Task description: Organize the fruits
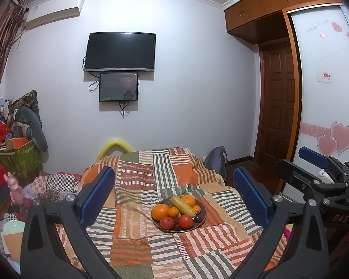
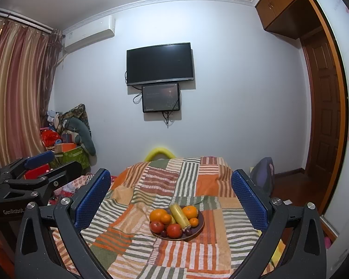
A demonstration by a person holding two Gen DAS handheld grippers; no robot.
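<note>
One brown plate [image 1: 201, 218], the landmark for this entry, rests on a striped patchwork cloth [image 1: 137, 251] and holds all the fruit in view.

Contents, placed relative to the plate:
- Large orange [image 1: 160, 211] at its left rim; a second orange [image 1: 188, 201] at its far rim.
- Small tangerine [image 1: 173, 212] near its centre; another [image 1: 197, 209] at its right rim.
- Corn cob [image 1: 182, 206] lying slantwise across its middle.
- Two red tomatoes [image 1: 167, 222] along its near rim, with small dark fruits [image 1: 198, 219] beside them; kind unclear.

Left gripper [image 1: 174, 197]: jaws wide apart, holding nothing, raised well short of the plate. Right gripper [image 2: 172, 197]: likewise spread, bare, and held back from the plate.

Stage: the fruit lies gathered on the plate, none on the cloth around it. That fits either a pile awaiting sorting or an arrangement finished; the pictures do not settle which, so no particular move is called for here.
</note>
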